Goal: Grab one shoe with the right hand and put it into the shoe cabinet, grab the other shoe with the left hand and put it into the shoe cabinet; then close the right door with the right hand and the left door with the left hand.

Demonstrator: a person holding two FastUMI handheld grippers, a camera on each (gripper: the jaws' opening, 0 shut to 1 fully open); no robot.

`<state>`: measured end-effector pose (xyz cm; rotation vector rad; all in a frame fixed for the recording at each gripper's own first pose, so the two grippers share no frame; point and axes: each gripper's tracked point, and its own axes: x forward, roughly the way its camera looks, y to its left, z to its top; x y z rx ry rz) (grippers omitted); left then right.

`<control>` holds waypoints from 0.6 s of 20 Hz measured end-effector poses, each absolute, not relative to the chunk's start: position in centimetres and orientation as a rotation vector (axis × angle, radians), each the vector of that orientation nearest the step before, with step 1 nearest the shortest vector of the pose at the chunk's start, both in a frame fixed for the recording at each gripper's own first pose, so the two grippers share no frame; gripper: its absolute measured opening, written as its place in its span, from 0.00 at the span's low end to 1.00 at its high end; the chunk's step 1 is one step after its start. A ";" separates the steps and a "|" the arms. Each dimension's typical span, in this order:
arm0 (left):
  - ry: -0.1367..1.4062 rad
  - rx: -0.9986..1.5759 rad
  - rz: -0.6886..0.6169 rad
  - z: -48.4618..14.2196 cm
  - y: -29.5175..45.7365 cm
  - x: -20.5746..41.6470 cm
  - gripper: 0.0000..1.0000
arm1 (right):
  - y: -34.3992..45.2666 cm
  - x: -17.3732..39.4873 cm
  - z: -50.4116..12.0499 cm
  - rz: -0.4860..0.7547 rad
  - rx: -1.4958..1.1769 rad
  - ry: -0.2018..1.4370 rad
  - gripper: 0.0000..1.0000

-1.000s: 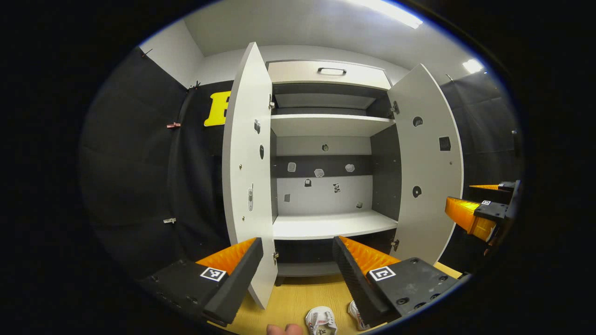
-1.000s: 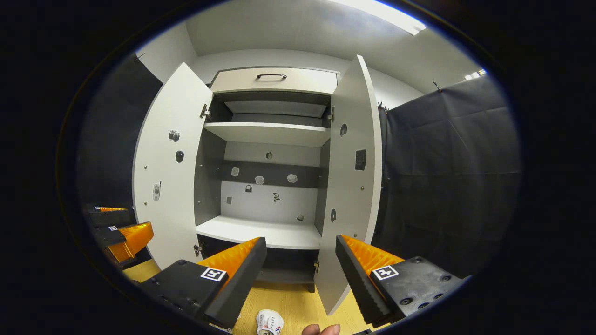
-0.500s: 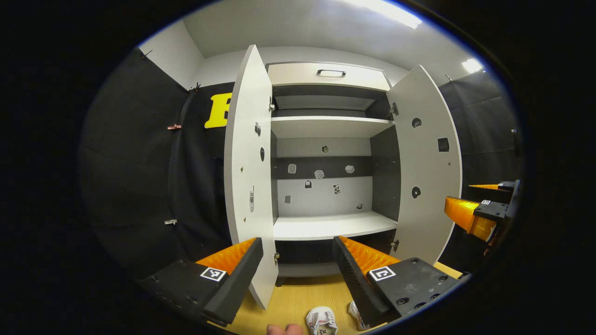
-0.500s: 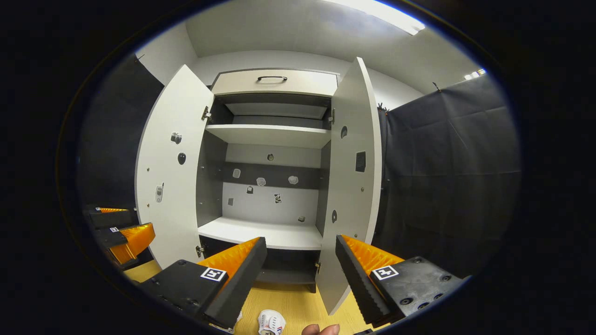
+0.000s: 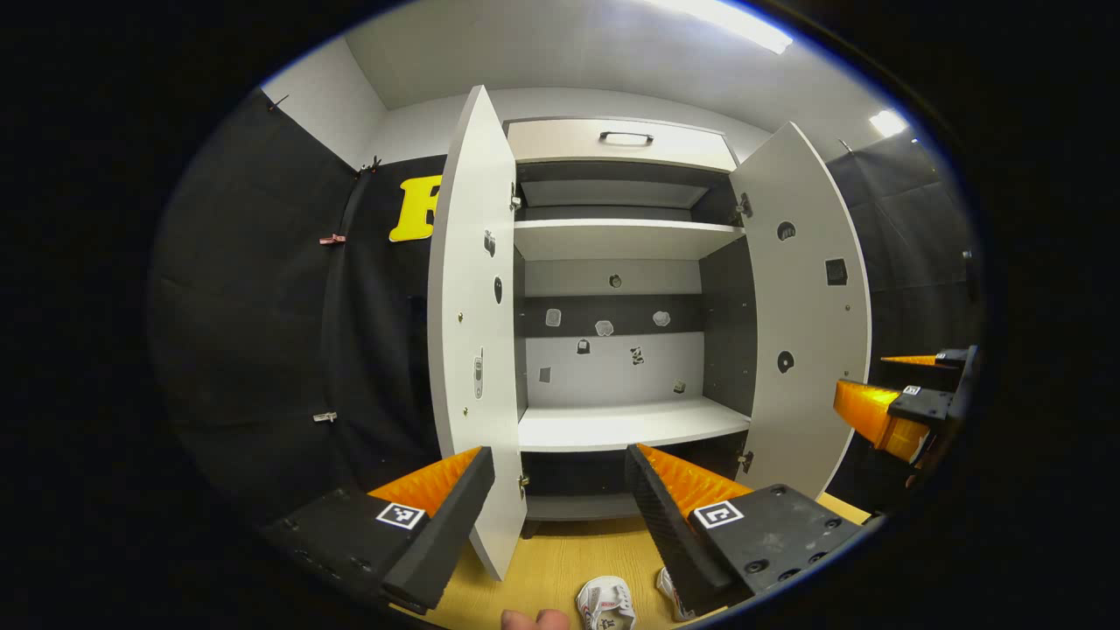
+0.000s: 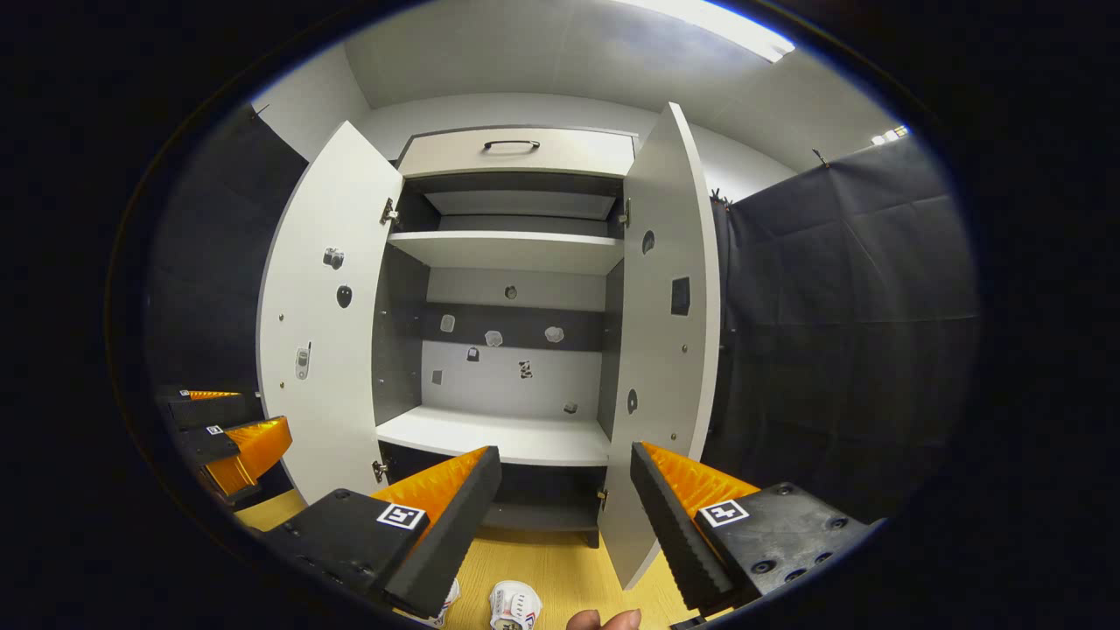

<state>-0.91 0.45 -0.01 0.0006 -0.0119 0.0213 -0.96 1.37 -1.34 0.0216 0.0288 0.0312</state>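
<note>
The shoes lie on the wooden floor in front of the shoe cabinet, low below both hand-held grippers and just under their fingers; in the left gripper view one white shoe is clear and the edge of a second shoe shows beside the inner finger. The left hand-held gripper has its fingers spread wide and holds nothing, and the right hand-held gripper is also spread and holds nothing. Both point toward the open cabinet, where the lower shelf ahead of them is free. I judge that the step in hand is the first grasp with the right hand. To do it well, the right hand-held gripper should tip downward until a shoe sits between its fingers, then take the shoe across its narrow part, not at the soft toe, so it will not turn when lifted. The right door stands very near this gripper on its outer side, so the lift should pass inside of it. The left gripper view shows the right hand-held gripper far off at its right side, and the left door edge-on. The right gripper view shows that door's inner face, and the left hand-held gripper low at its left side.
</note>
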 end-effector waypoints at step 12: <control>-0.005 -0.027 0.100 -2.8 2.2 -0.3 0.95 | 6.0 -5.0 -23.0 0.159 0.162 0.452 0.98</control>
